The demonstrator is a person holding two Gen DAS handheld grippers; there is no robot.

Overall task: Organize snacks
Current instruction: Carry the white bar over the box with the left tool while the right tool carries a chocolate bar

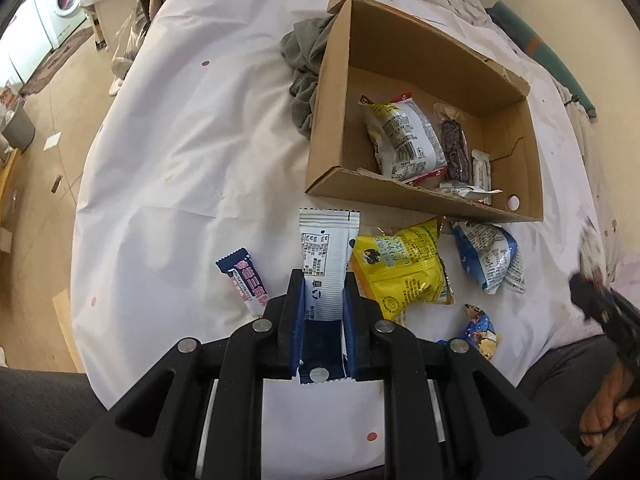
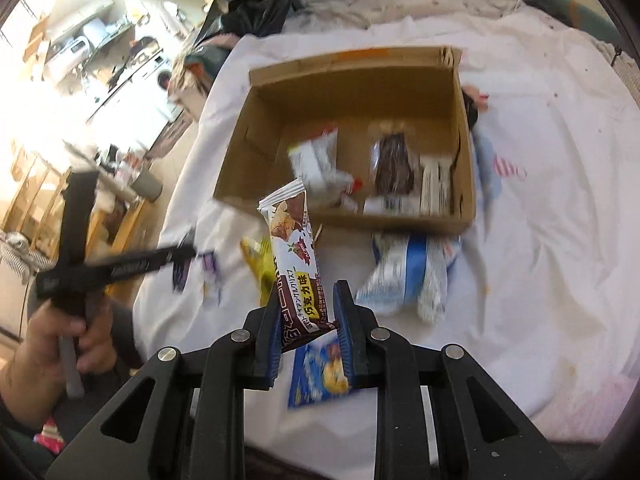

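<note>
Jaws of my right gripper (image 2: 308, 322) are clamped on a chocolate bar wrapper (image 2: 298, 264), its yellow label reading "巧克力味", held in the air in front of the cardboard box (image 2: 464, 152). My left gripper (image 1: 323, 294) has its jaws narrowly apart around a white sachet (image 1: 326, 256) with a recycling mark, lying on the white sheet (image 1: 180, 140) just before the box, beside a yellow packet (image 1: 402, 268).
</note>
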